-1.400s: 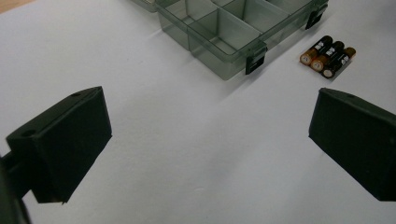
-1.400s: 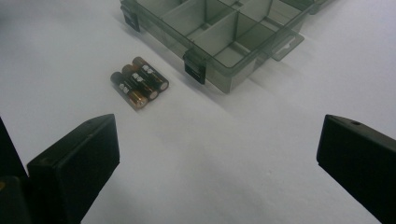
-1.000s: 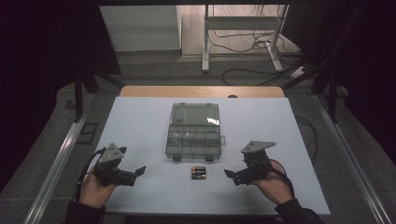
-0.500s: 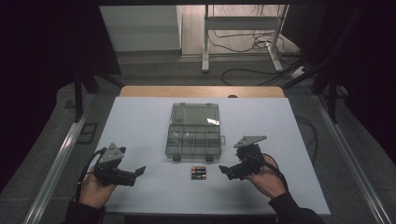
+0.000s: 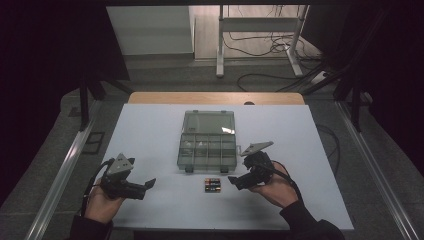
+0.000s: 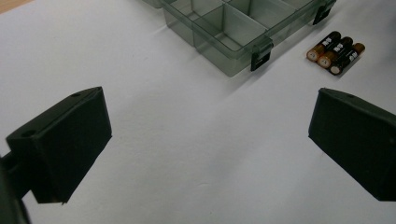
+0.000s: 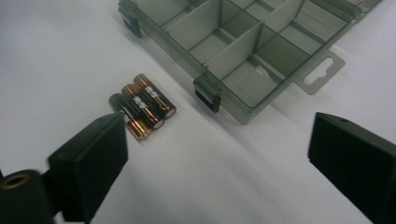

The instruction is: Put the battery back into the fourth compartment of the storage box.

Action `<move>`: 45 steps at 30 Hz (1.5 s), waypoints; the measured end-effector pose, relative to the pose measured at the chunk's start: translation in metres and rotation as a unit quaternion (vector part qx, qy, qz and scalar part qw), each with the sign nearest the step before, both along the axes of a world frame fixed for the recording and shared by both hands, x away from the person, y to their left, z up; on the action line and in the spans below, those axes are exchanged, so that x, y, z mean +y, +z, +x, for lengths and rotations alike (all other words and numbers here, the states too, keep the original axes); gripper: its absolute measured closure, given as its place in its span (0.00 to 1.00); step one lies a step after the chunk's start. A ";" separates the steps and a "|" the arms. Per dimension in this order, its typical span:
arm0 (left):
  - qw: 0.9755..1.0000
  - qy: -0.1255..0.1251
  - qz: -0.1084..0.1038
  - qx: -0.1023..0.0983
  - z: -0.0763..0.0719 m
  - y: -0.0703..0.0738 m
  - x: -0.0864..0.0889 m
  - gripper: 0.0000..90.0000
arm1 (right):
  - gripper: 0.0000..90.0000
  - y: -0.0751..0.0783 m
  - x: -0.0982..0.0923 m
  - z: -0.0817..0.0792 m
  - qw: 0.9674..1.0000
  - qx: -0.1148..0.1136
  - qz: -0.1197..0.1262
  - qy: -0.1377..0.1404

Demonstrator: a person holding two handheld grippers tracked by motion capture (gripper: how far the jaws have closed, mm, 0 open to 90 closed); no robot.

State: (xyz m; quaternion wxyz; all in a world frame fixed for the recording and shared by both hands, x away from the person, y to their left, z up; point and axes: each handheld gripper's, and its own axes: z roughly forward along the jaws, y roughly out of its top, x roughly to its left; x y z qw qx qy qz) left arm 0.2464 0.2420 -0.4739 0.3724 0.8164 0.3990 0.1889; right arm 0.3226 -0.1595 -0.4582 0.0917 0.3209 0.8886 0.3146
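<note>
A: Start at the right gripper (image 5: 232,181) — how do its jaws stand?

B: Wide apart, with bare white tabletop between them in the right gripper view. They have just been closing a little, yet nothing sits between the pads. It grips nothing.

A: And what lies nearest to it?

B: Three small black-and-copper cylindrical batteries (image 7: 142,105), side by side and touching one another, flat on the white rectangular table (image 5: 150,135). In the right gripper view one black jaw stands in front of the end of the nearest battery; whether it touches it I cannot tell. From the high view the batteries (image 5: 212,185) lie just to the left of that gripper's tips.

A: What is beyond them?

B: A smoky grey translucent plastic organiser box with dividers (image 7: 243,42), lid open and folded flat away from the person. Its black front latches face the batteries, which lie near its front edge but apart from it. The nearer compartments look empty; in the high view one farther compartment holds something pale, too small to name.

A: The left gripper (image 5: 151,183)?

B: Also open wide and holding nothing — only white table between its black jaws. It sits low over the table's front left, well apart from the batteries (image 6: 335,52) and the box (image 6: 229,28), both seen farther off in the left gripper view.
</note>
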 end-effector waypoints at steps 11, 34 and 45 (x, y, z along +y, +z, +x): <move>1.000 -0.001 0.005 0.001 0.000 0.000 -0.001 0.00 | 0.36 0.000 0.015 0.003 0.999 0.015 -0.022 0.038; 1.000 -0.003 0.010 0.002 0.000 -0.001 -0.001 0.00 | 0.69 -0.010 0.047 0.014 0.994 0.048 -0.049 0.091; 1.000 -0.003 0.013 0.002 0.000 -0.001 -0.001 0.00 | 0.78 -0.019 0.066 0.017 0.990 0.050 -0.070 0.109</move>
